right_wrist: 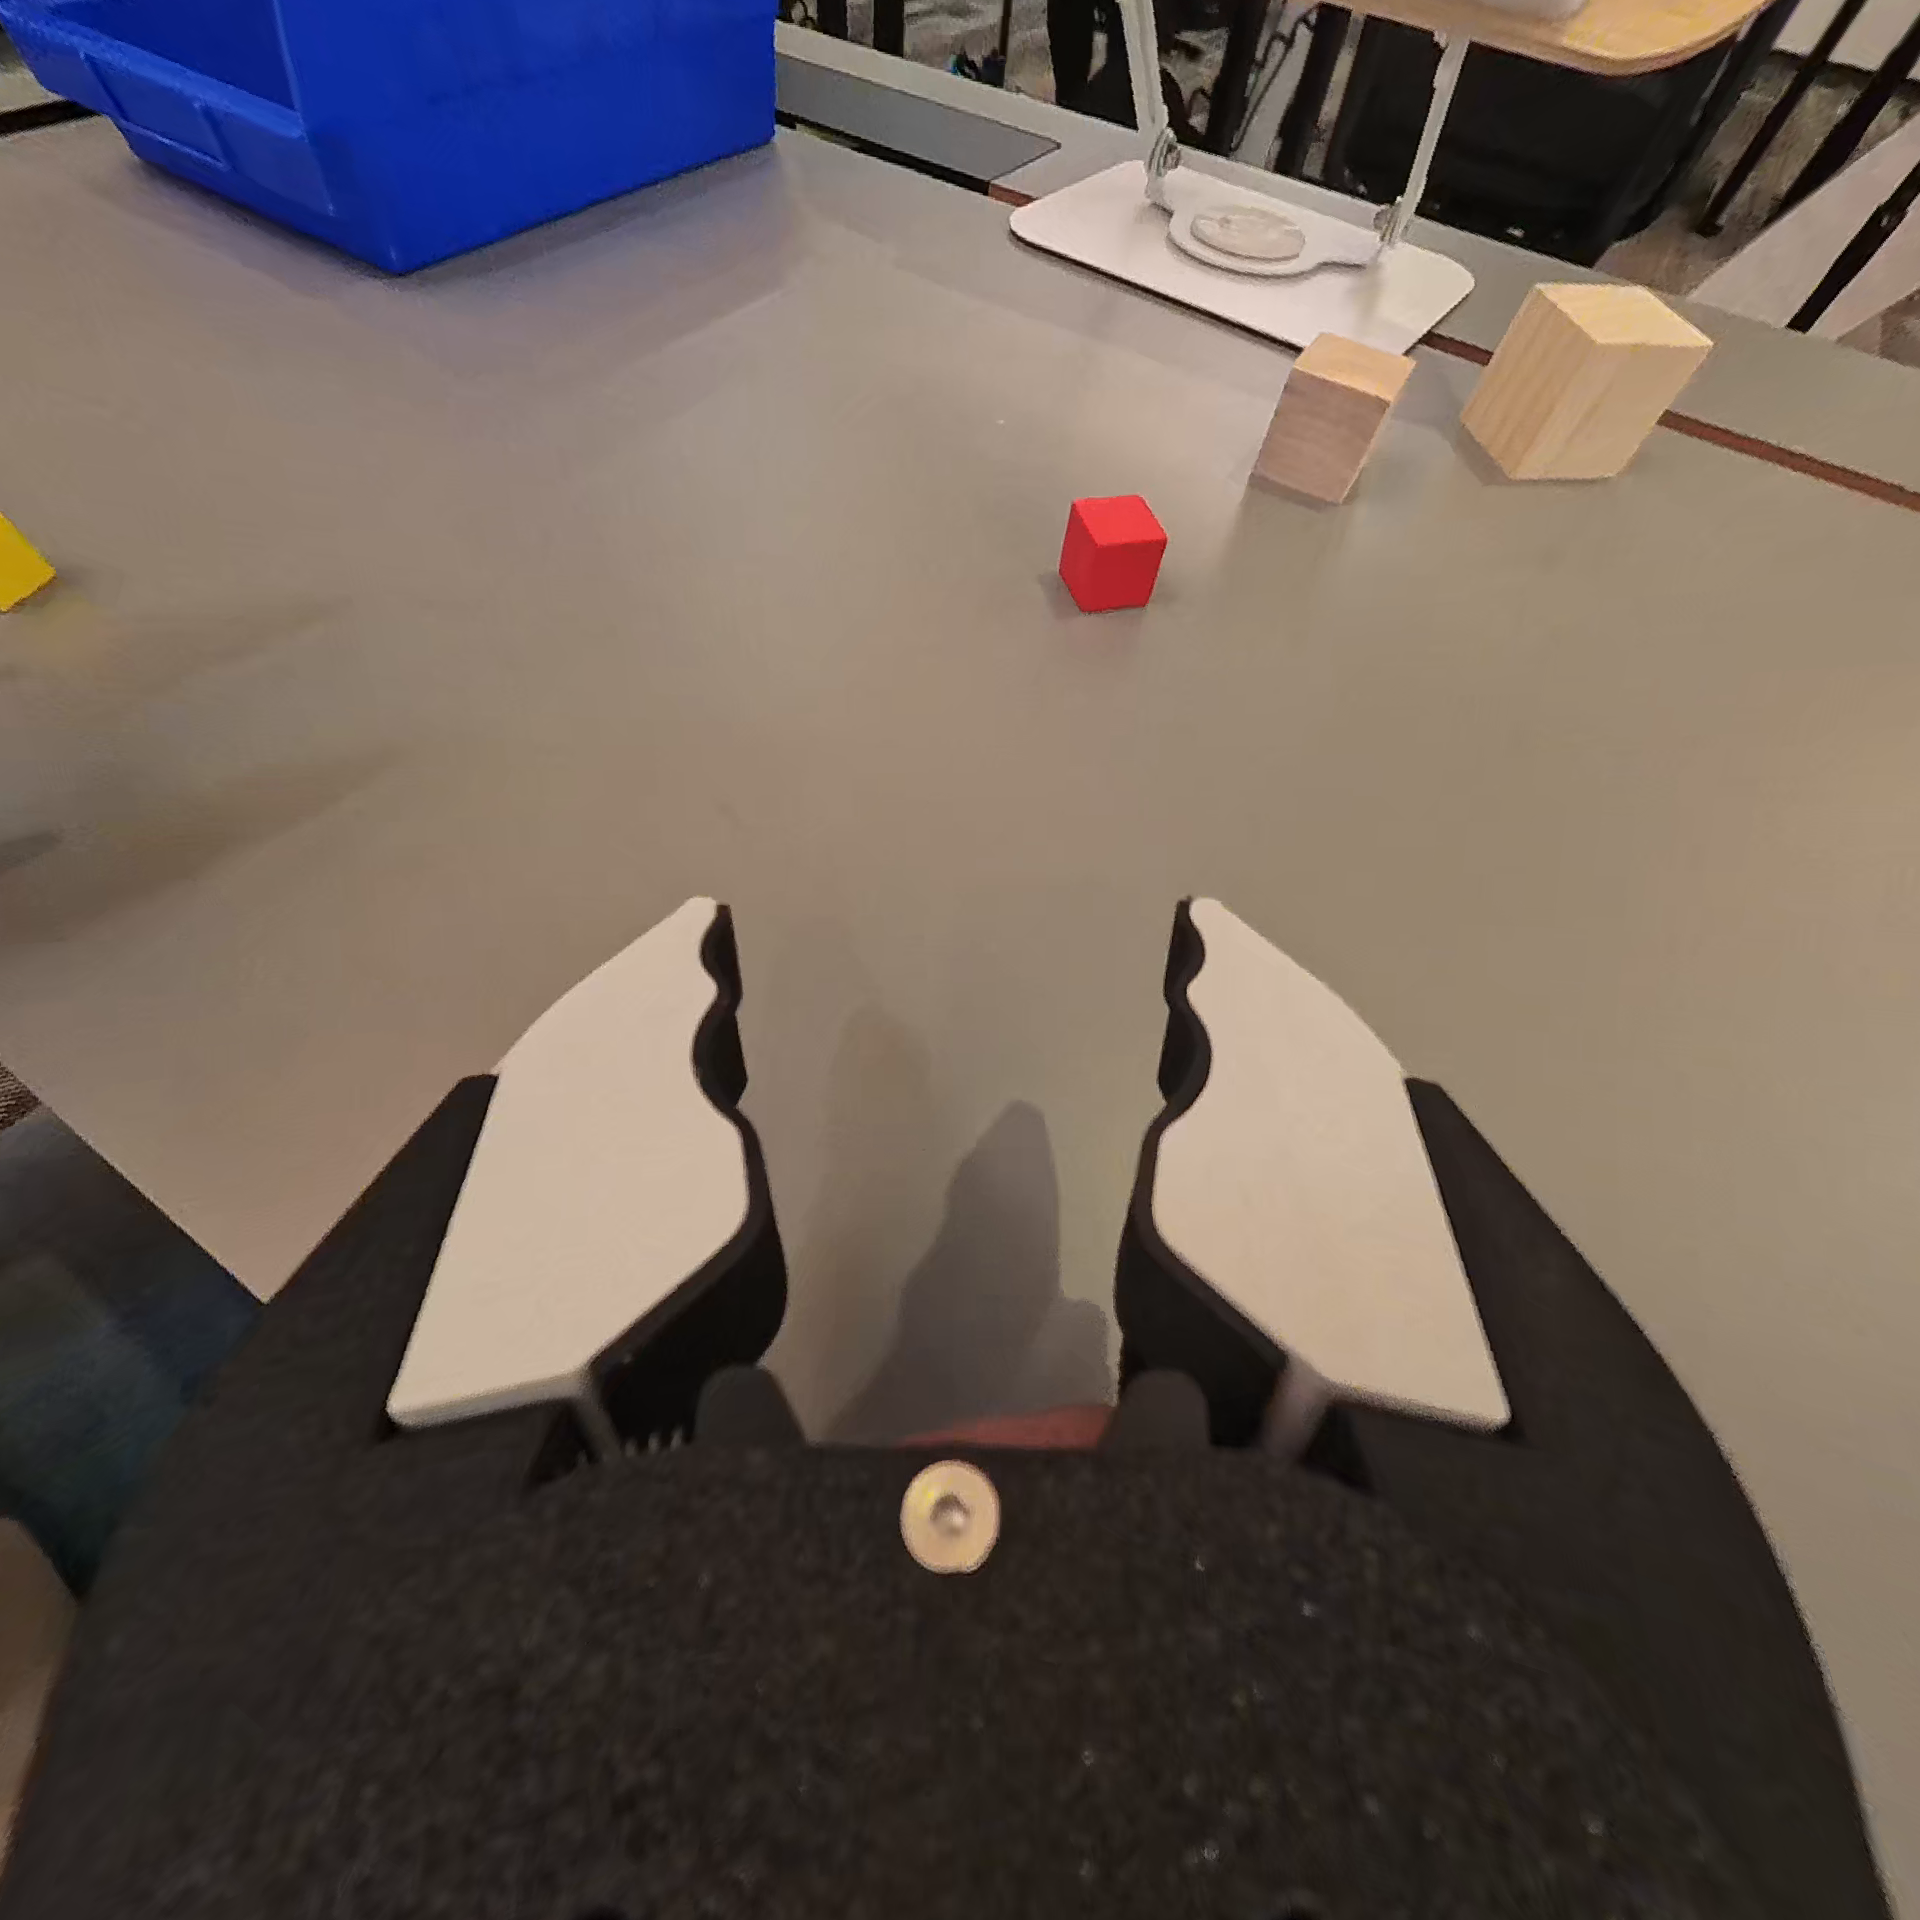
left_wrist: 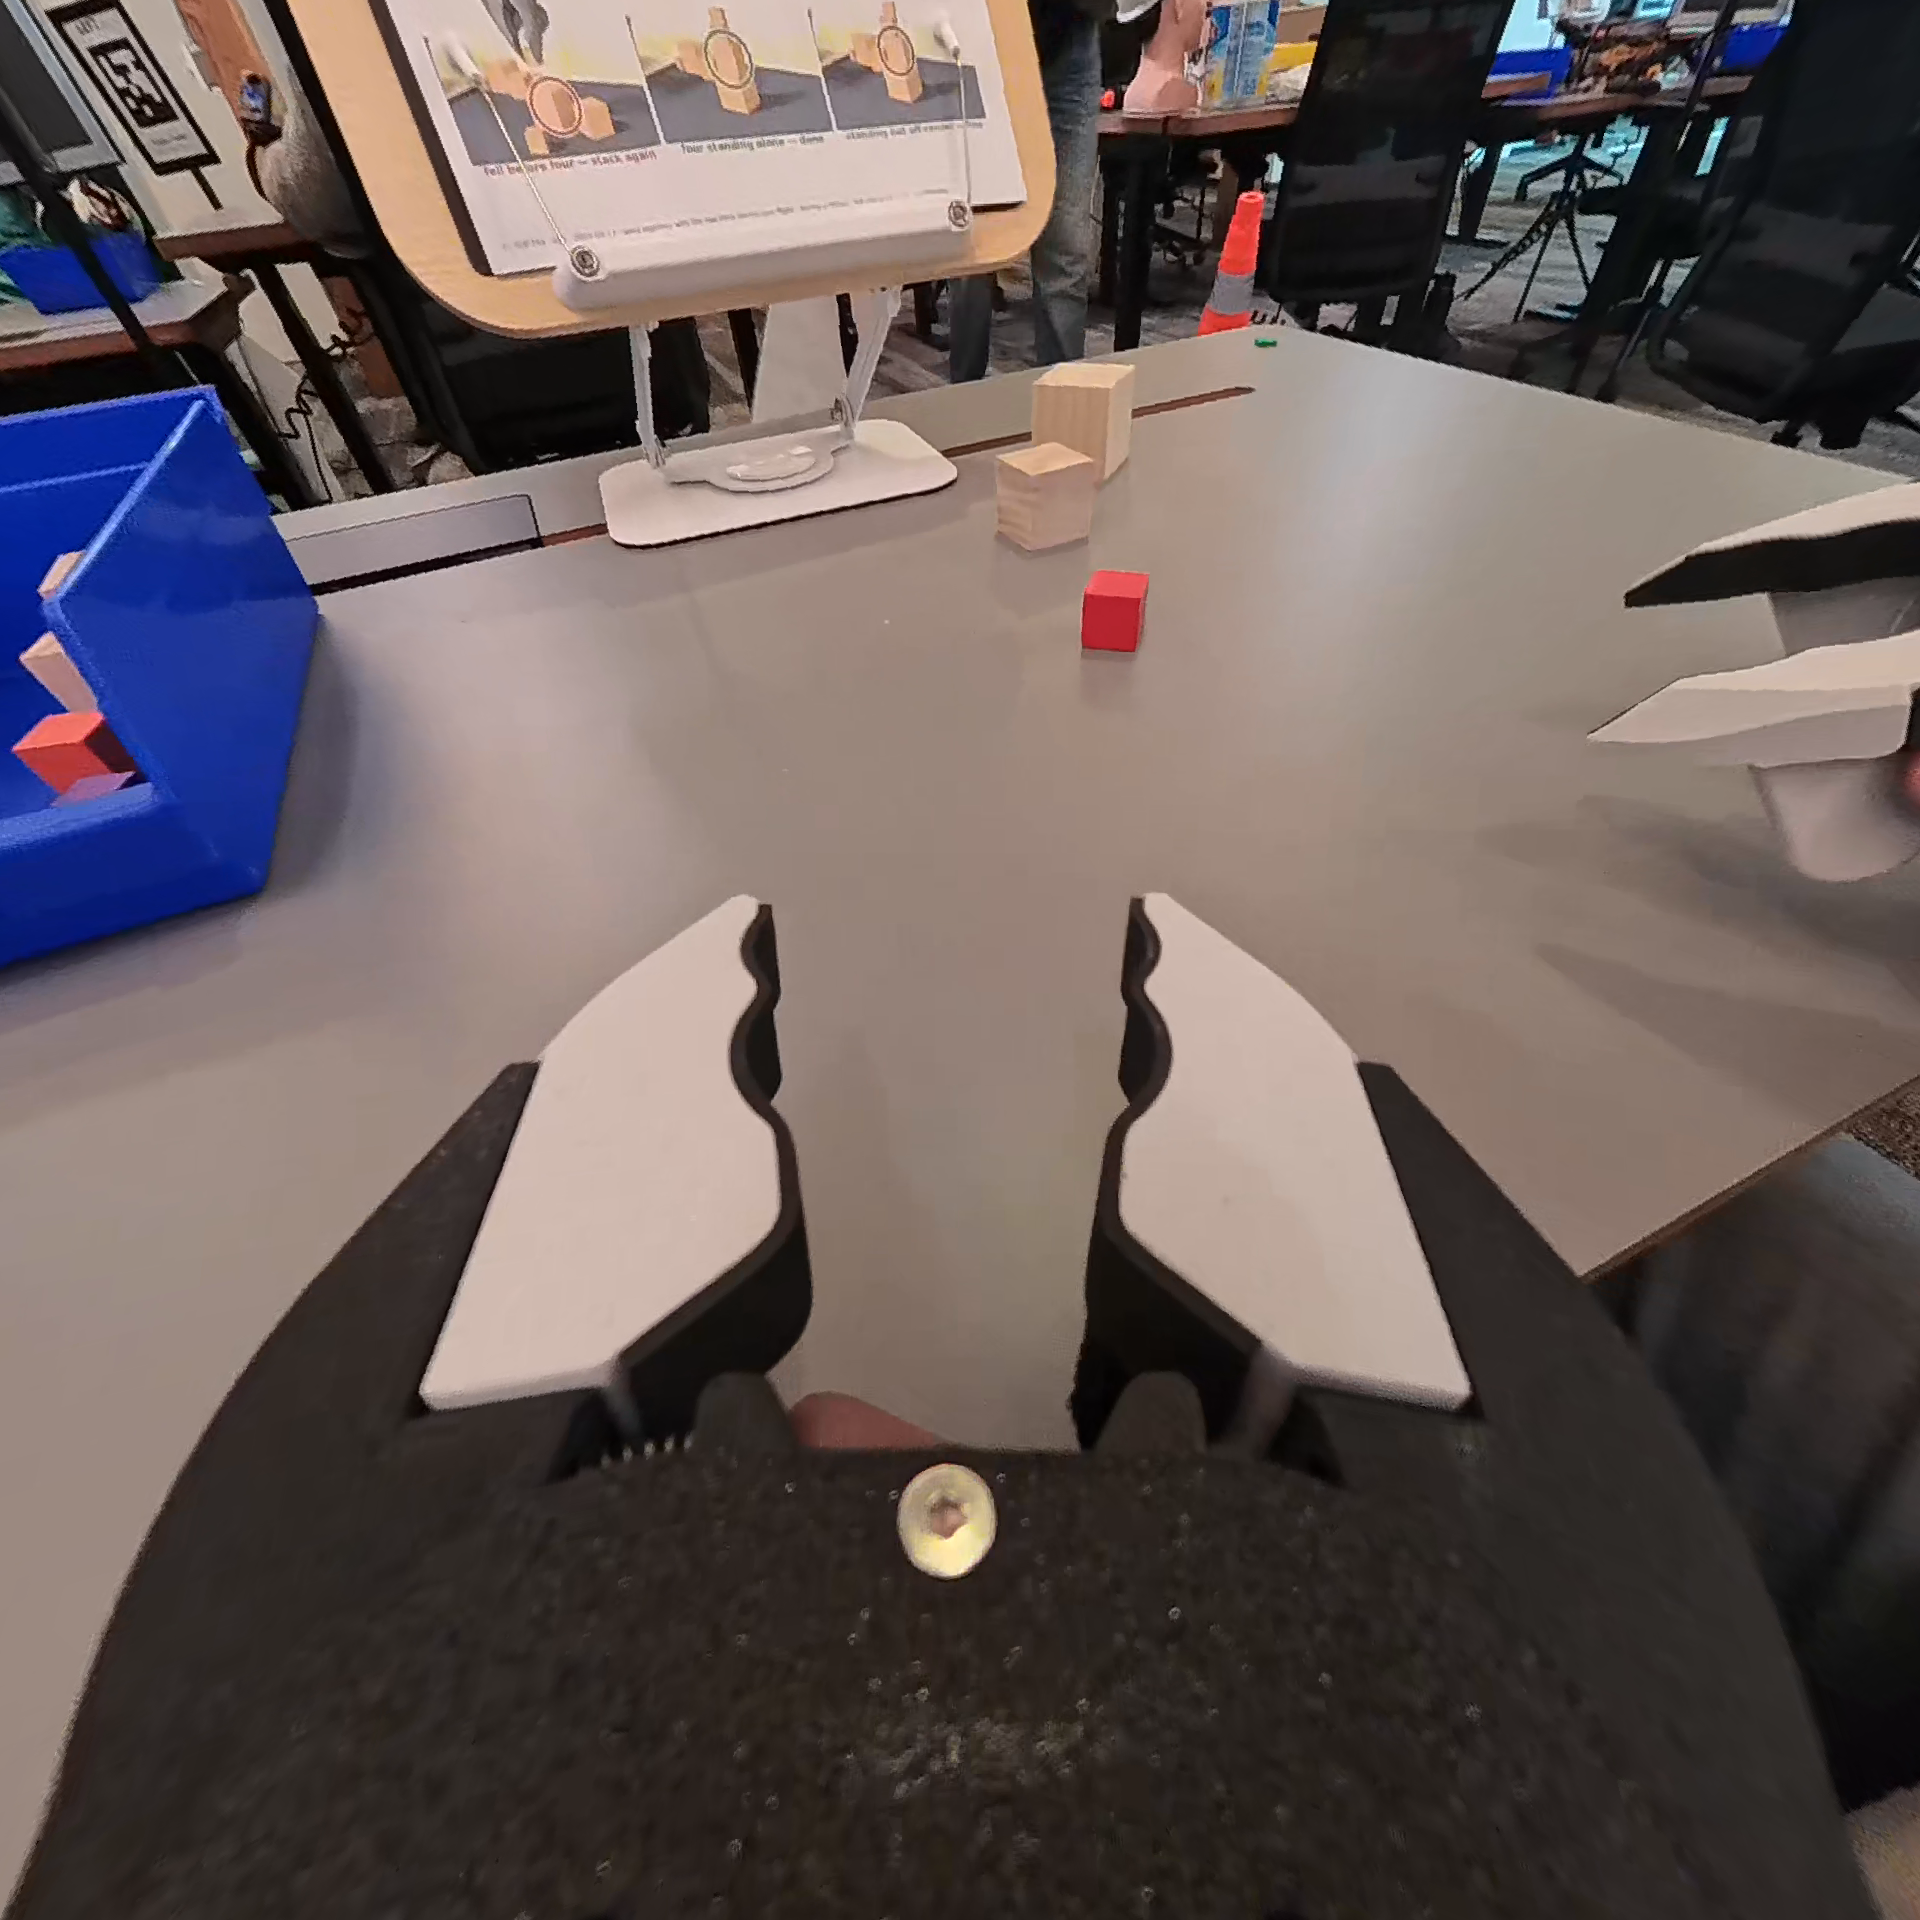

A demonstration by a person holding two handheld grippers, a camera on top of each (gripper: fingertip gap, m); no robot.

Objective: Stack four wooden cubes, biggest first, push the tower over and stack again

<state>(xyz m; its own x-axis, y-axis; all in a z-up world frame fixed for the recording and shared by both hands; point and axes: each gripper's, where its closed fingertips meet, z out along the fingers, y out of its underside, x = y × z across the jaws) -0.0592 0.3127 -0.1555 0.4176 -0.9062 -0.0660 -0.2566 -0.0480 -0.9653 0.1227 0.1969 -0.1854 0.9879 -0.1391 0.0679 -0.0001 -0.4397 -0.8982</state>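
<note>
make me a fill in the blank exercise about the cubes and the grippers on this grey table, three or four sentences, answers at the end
1. The small painted cube lying alone on the grey table is ____ in colour.
2. Number of bare wooden cubes, larger and smaller, on the table: ____.
3. The left gripper and right gripper both have jaws that are ____.
4. The plastic bin holding spare blocks is ____.

Missing words: red; two; open; blue
</note>
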